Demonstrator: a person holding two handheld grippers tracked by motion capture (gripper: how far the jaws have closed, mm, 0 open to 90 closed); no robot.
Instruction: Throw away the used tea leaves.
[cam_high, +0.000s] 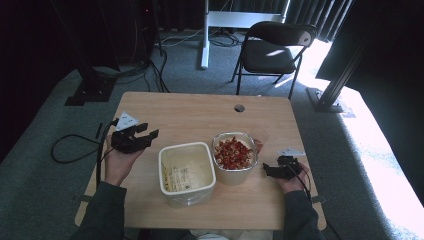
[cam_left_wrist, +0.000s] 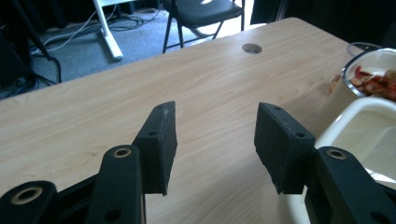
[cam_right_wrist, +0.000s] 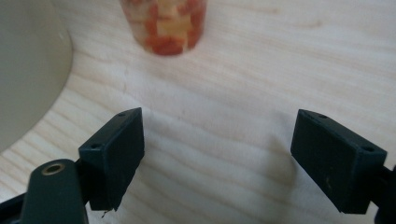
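In the high view, the left tool (cam_high: 145, 135) hovers at centre left of the frame, jaws spread and empty, just left of a white square tub (cam_high: 186, 173). A glass bowl of red chopped pieces (cam_high: 234, 156) stands touching the tub's right side. The right tool (cam_high: 266, 170) sits lower right, near the bowl, close to the desk (cam_high: 200, 115) edge. Bare wood lies across the upper half.

In the left gripper view, the jaws stand apart over bare desk; the tub rim (cam_left_wrist: 355, 112) lies at right, the bowl (cam_left_wrist: 369, 70) beyond it.

In the right gripper view, the right tool (cam_right_wrist: 217, 140) is spread wide with nothing between its jaws, and a blurred glass vessel of red and pale pieces (cam_right_wrist: 166, 25) sits at the top of the frame.
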